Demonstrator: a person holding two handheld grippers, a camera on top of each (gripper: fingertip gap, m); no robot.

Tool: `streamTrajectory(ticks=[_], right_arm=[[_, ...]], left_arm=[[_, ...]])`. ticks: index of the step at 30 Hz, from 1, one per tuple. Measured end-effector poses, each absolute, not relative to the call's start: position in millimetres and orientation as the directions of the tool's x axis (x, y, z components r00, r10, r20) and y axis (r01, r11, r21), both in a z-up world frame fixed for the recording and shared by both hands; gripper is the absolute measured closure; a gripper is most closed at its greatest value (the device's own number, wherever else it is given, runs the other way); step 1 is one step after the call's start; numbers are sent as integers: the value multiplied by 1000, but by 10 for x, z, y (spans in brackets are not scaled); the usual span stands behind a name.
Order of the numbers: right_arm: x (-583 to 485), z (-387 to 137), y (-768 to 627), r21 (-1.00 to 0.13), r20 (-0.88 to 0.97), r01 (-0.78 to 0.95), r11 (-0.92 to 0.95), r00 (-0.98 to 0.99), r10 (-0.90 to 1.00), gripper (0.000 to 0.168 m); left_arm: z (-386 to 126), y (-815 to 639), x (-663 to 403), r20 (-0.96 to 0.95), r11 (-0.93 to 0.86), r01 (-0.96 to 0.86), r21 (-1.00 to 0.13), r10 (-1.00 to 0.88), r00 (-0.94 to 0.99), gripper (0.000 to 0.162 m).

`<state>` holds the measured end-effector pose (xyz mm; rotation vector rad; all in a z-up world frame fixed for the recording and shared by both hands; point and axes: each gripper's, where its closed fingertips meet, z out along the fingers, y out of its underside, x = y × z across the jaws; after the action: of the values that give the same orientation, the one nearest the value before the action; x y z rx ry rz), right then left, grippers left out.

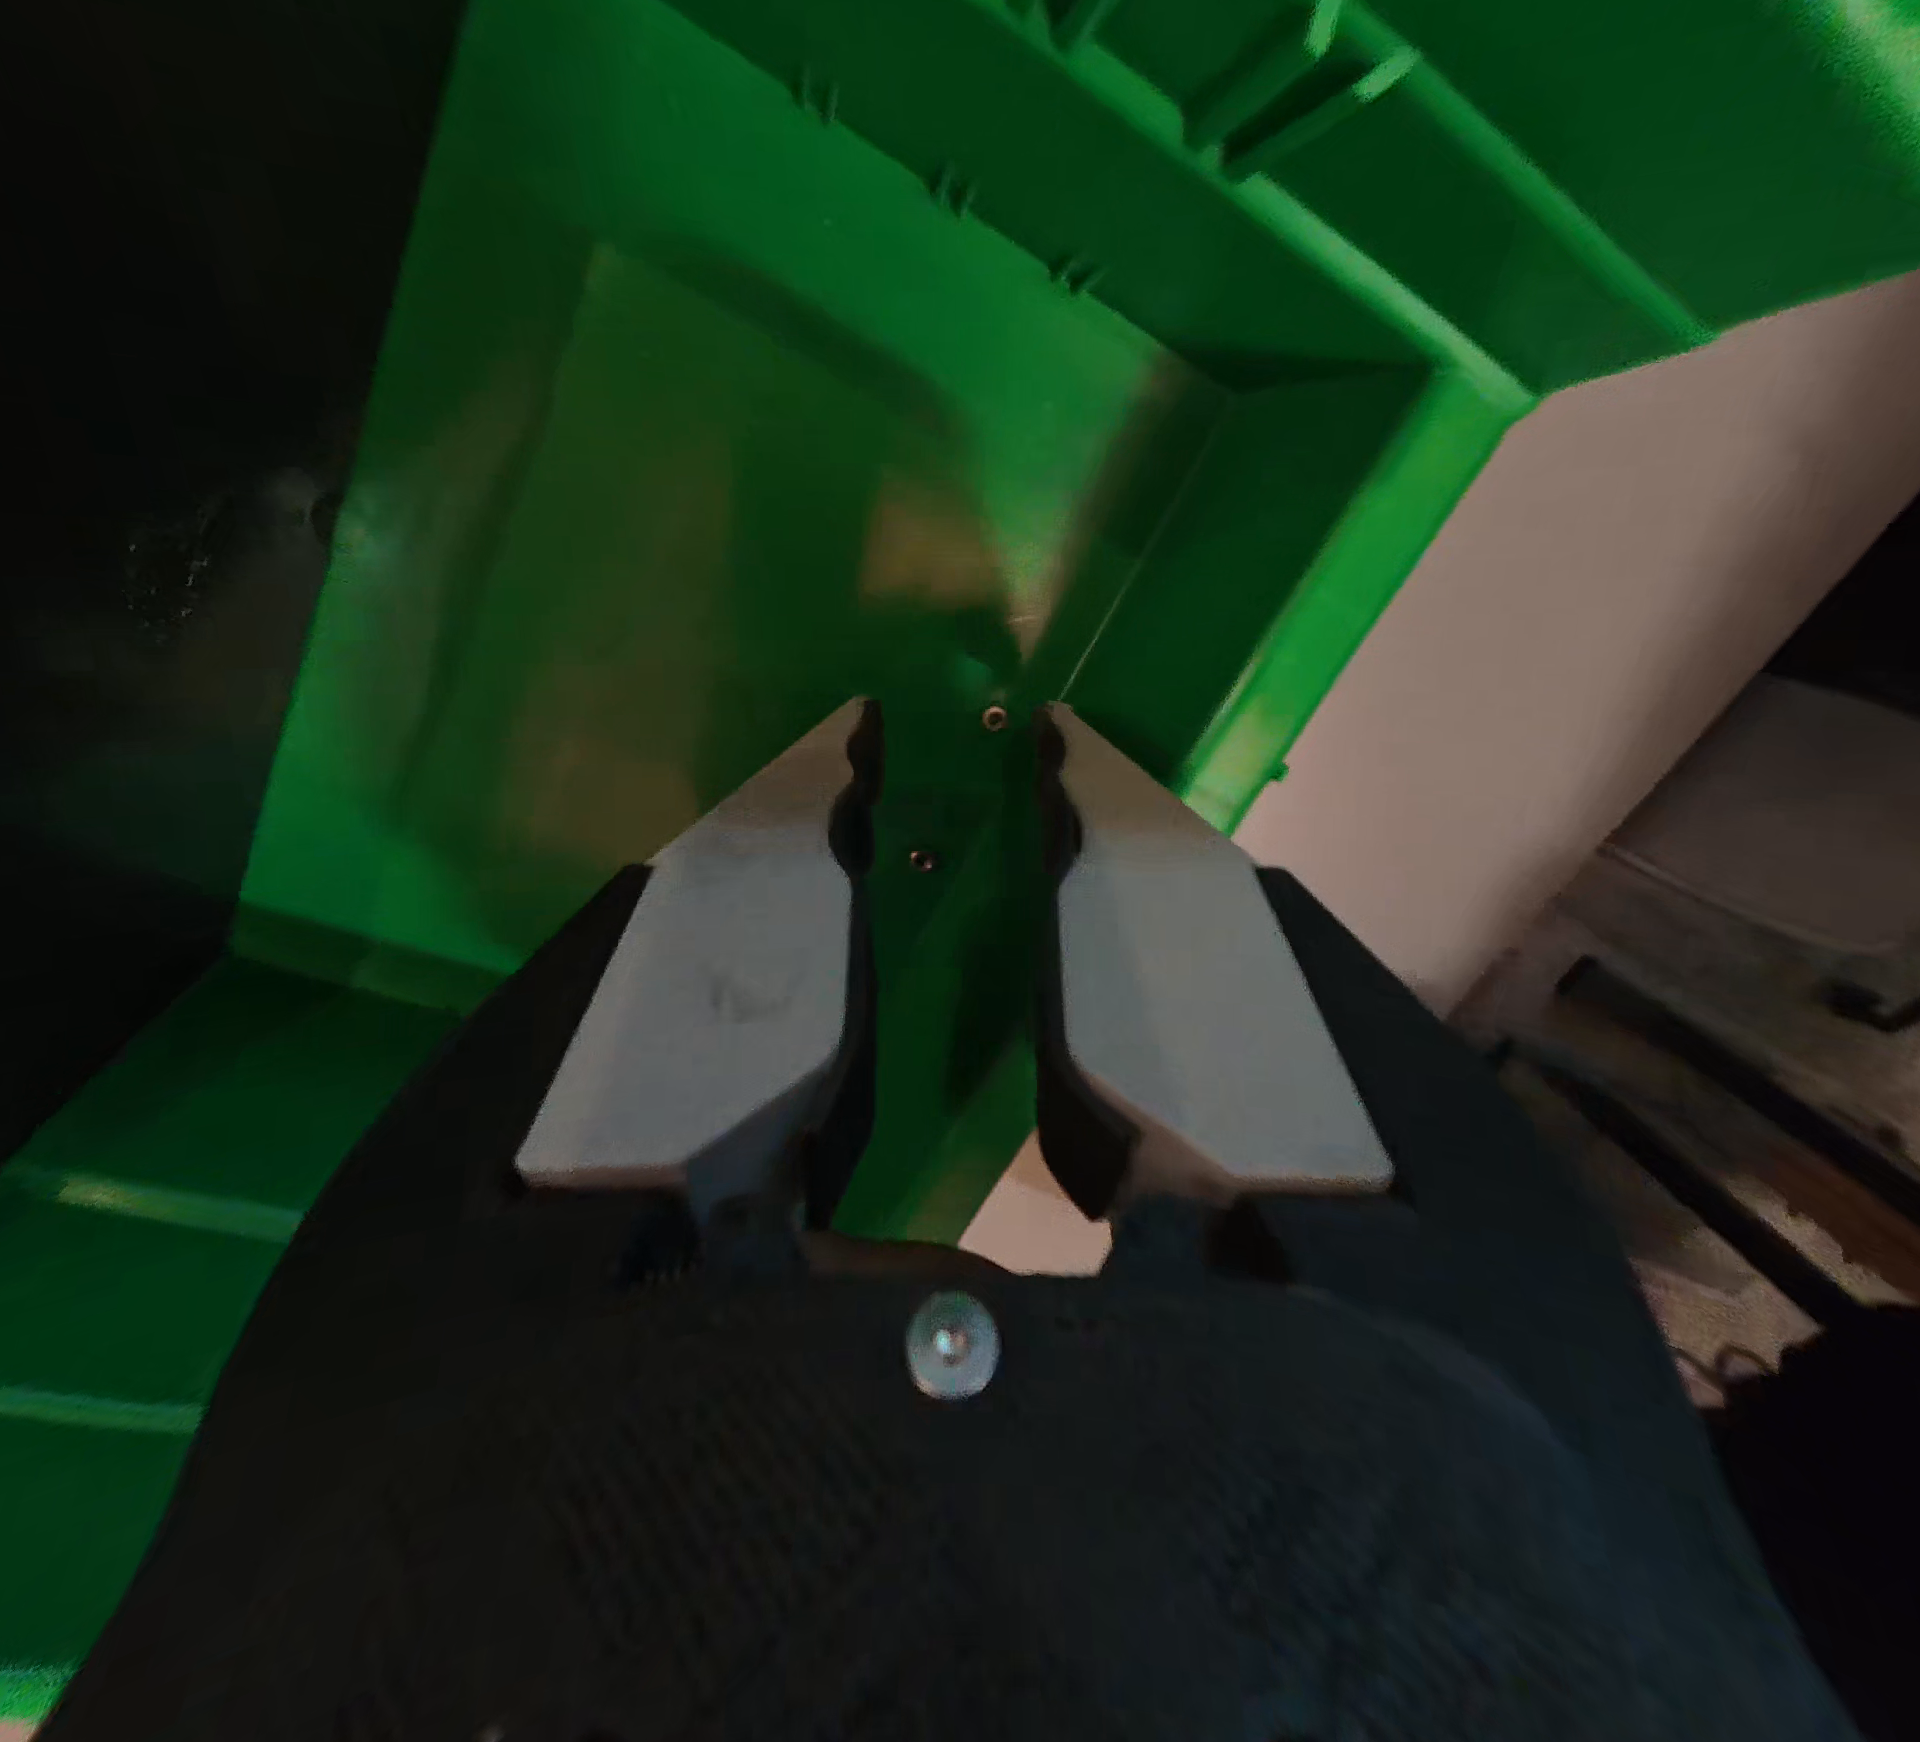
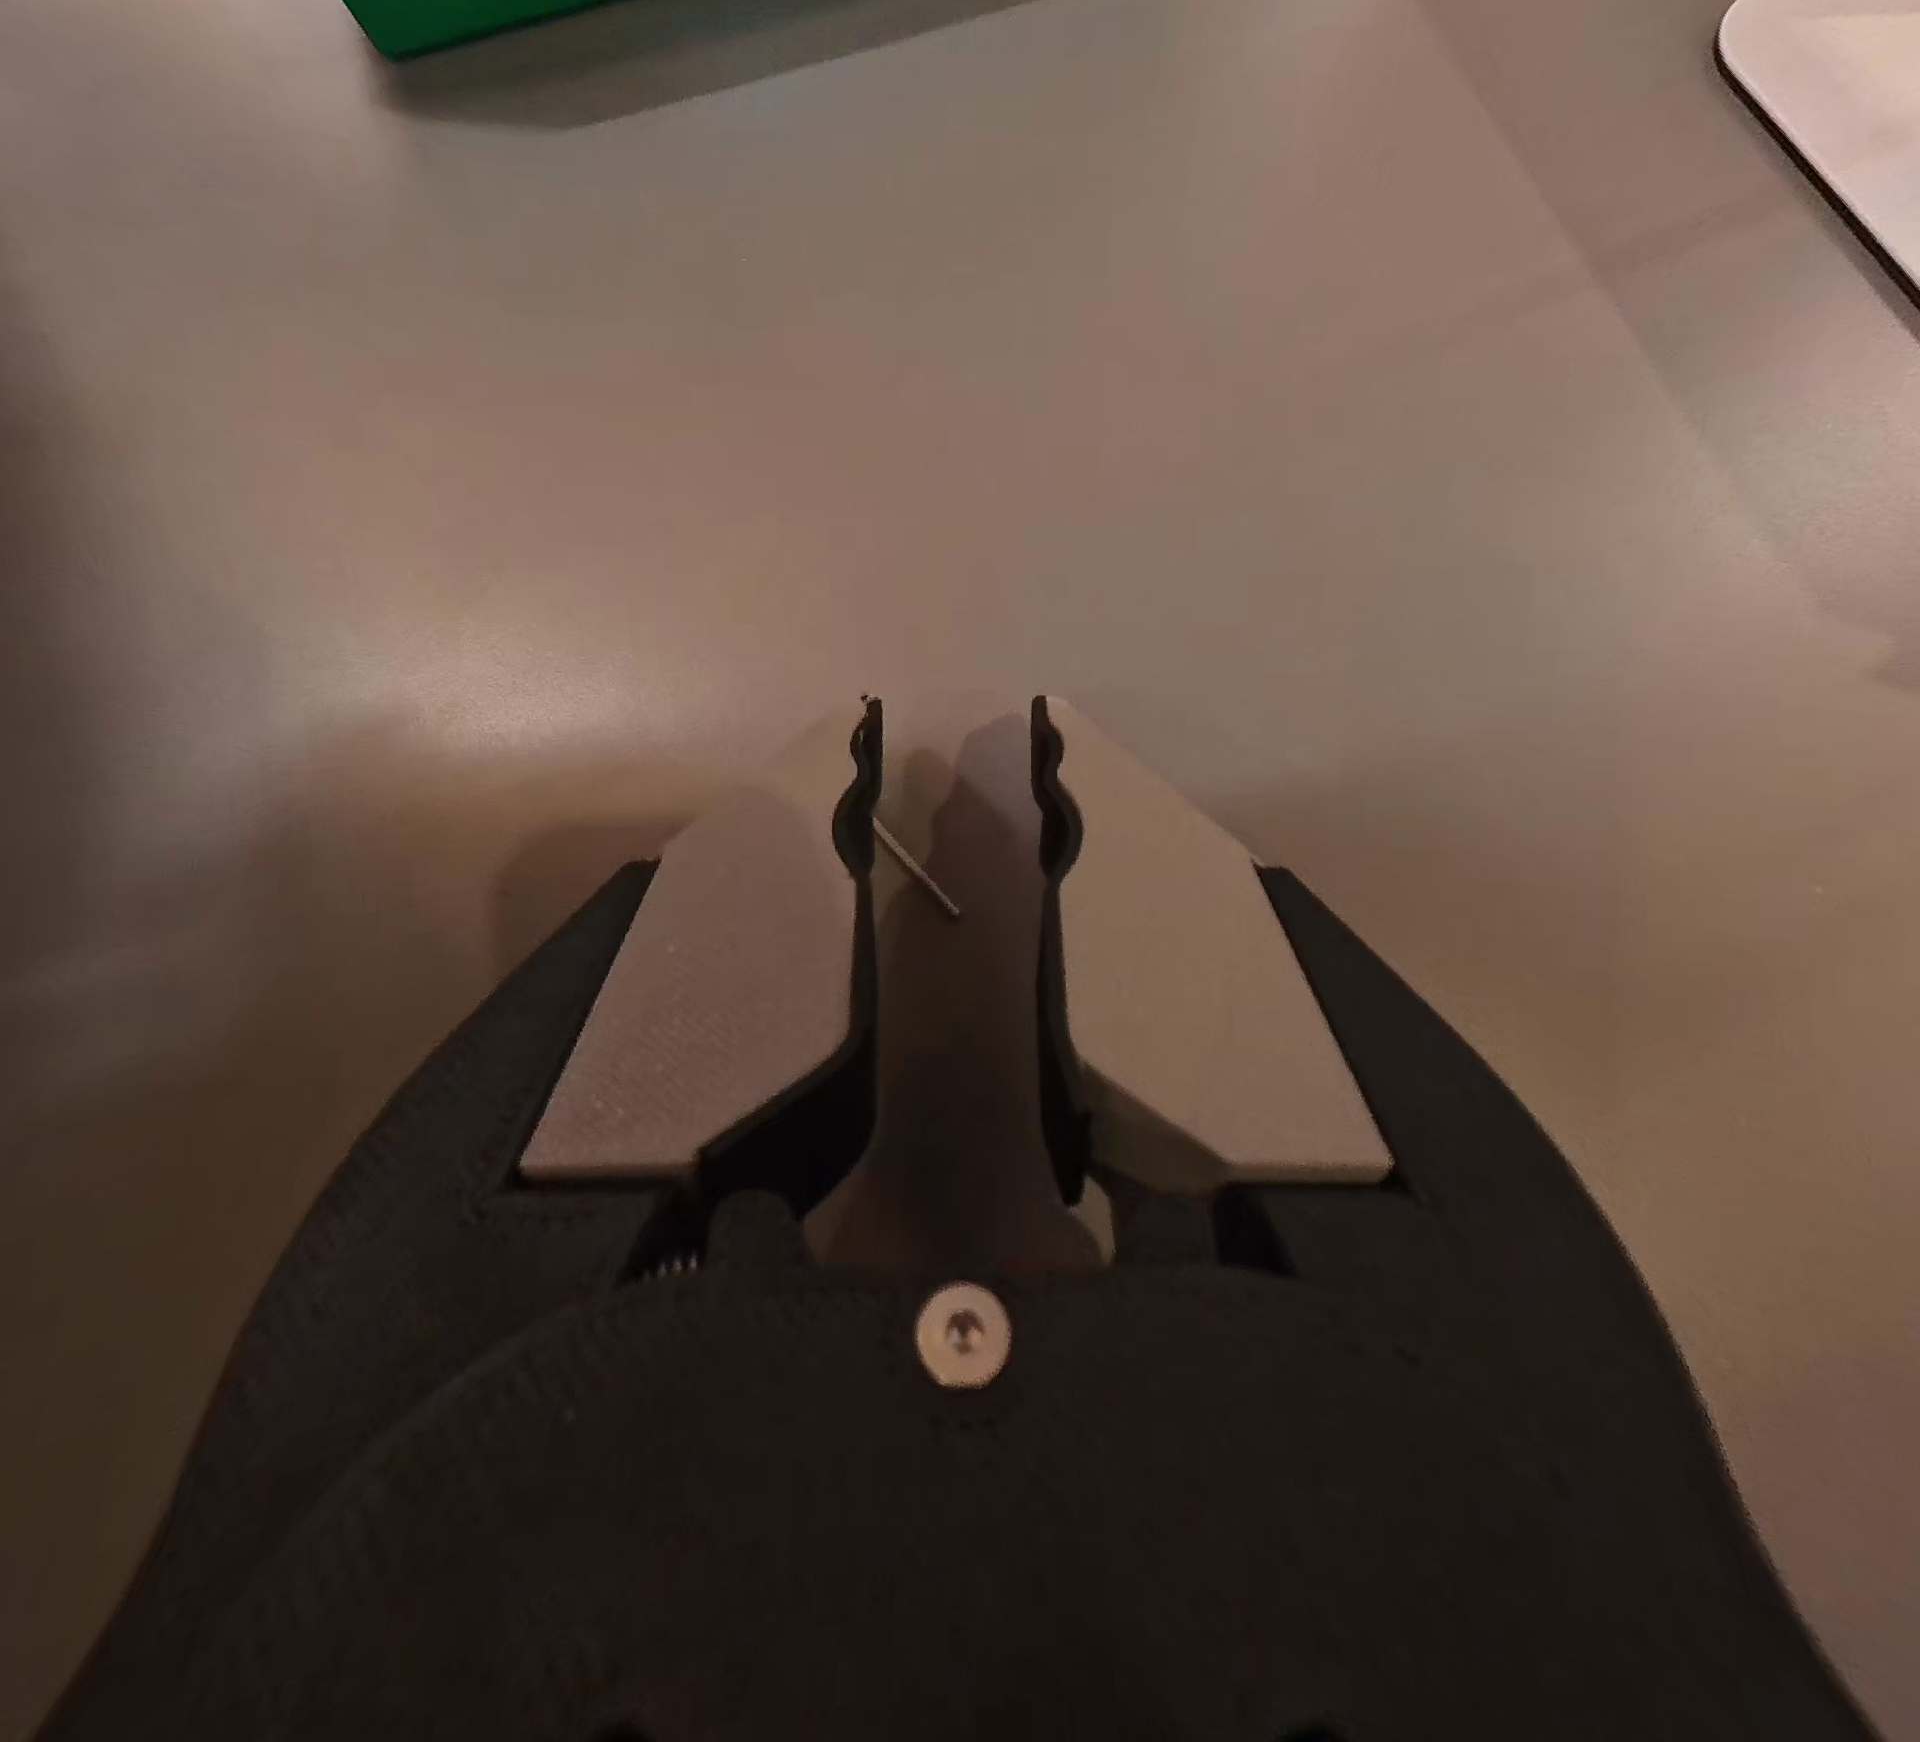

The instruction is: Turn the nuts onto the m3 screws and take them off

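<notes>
Two hand-held grippers appear, one in each wrist view, both with grey fingers on a black body.

Largest in the scene is the pale table, which fills most of the right wrist view and shows as a light strip at the right of the left wrist view. A green plastic bin stands on it; the left wrist view looks down into the bin's open tray, and the right wrist view shows only one green side wall at the top edge. A flat, light-coloured slab with a rounded corner lies at the far right of the table, well apart from the bin.

The left gripper hangs over the bin floor with its jaws parted by a clear gap and nothing between them. Two small nuts lie on the green floor in that gap: one nut near the fingertips, a second nut closer to the gripper body. Neither appears to touch a finger.

The right gripper is held low over the bare table, jaws likewise parted. A thin m3 screw lies slanted between the fingers, its upper end at the left finger's inner pad; whether it touches cannot be told. The gripper clamps nothing.
</notes>
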<state>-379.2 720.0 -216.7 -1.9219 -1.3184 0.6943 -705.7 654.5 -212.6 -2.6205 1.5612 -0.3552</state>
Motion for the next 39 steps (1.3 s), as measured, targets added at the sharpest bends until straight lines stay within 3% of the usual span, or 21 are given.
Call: streamTrajectory(ticks=[4, 8, 10, 11, 13, 18, 28, 34, 39], right_arm=[[-3790, -2179, 7205, -782, -43, 573, -245, 343, 938, 143], [-3789, -2172, 7210, -785, -59, 564, -257, 345, 937, 143], [-3788, -2160, 7214, -789, -69, 555, -263, 346, 936, 143], [-3786, -2156, 7214, -790, -74, 552, -267, 346, 935, 143], [-3785, -2147, 7217, -793, -81, 545, -272, 347, 934, 143], [-3786, -2147, 7213, -793, -77, 547, -267, 345, 935, 143], [-3792, -2150, 7197, -793, -67, 553, -255, 336, 939, 143], [-3795, -2147, 7184, -794, -65, 554, -250, 332, 941, 143], [-3801, -2146, 7155, -795, -64, 555, -244, 322, 945, 144]], left_arm=[[-2208, 6537, -7082, 173, -445, -890, -98, -888, 425, 137], [-2243, 6653, -7149, 68, -391, -919, -55, -919, 388, 162], [-2248, 6687, -7161, 31, -390, -919, -53, -921, 388, 162], [-2249, 6698, -7170, 13, -386, -921, -58, -923, 386, 161], [-2237, 6757, -7207, -39, -398, -914, -73, -915, 402, 133], [-2090, 6837, -7264, -73, -451, -882, -139, -883, 463, 131], [-2067, 6725, -7363, -68, -460, -884, -76, -883, 465, 126], [-1825, 6635, -7363, -57, -481, -858, -178, -866, 497, 126], [-1678, 6311, -7211, -12, -364, -884, -294, -923, 384, 125]])
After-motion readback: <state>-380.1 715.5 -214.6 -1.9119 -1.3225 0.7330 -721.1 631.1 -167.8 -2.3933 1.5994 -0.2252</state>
